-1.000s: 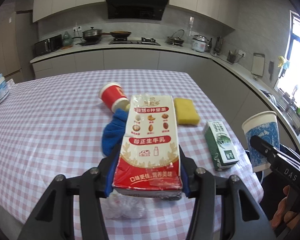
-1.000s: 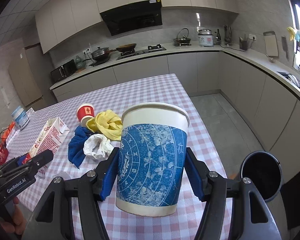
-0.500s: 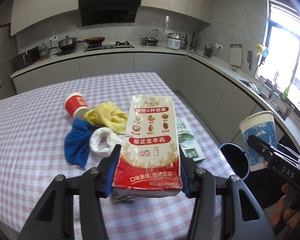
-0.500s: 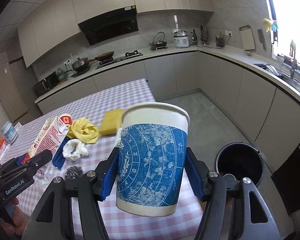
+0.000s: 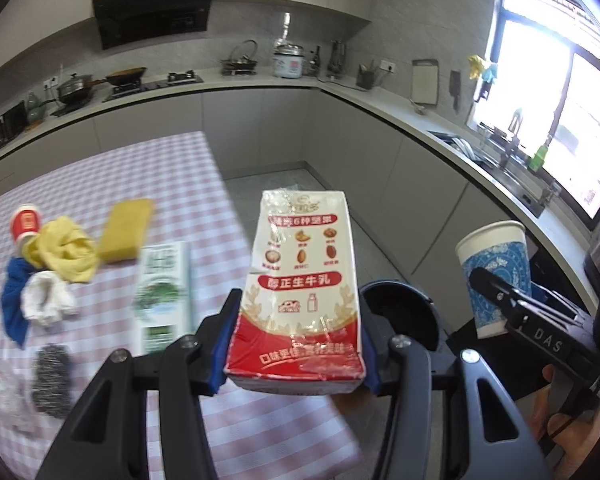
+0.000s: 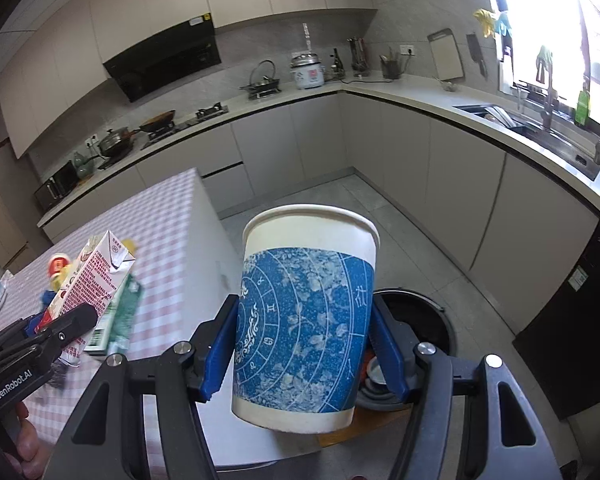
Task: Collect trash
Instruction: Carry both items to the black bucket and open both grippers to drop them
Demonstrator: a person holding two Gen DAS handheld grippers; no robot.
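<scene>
The step in hand was the carry to the bin: both pieces of trash were off the worktop and held in the air beside its near right corner. The left gripper point(image 5: 296, 344) had its blue-padded fingers pinching the lower sides of a red-and-white milk carton with printed nuts on its face point(image 5: 302, 280), held upright with its top tipped away. The right gripper point(image 6: 304, 344) had its fingers pressed on both sides of a white paper cup with a blue patterned band point(image 6: 306, 320), mouth up and leaning slightly.

A round black waste bin with an open top point(image 6: 420, 312) stood on the grey floor just off the edge of the worktop covered in pink-and-white checked cloth point(image 5: 204, 184). The cup looked to be nearly above the bin, and the carton was close to its rim on the worktop side.

By my judgement the next move called for bringing each item squarely over the opening, one at a time so the two grippers did not collide, then spreading the fingers to let it drop. The tall carton might catch the rim if released off-centre.

Other litter lay on the worktop: a green-and-white carton lying flat point(image 5: 164, 288), a crumpled white paper point(image 5: 46, 300), and a red paper cup on its side point(image 5: 26, 226).
</scene>
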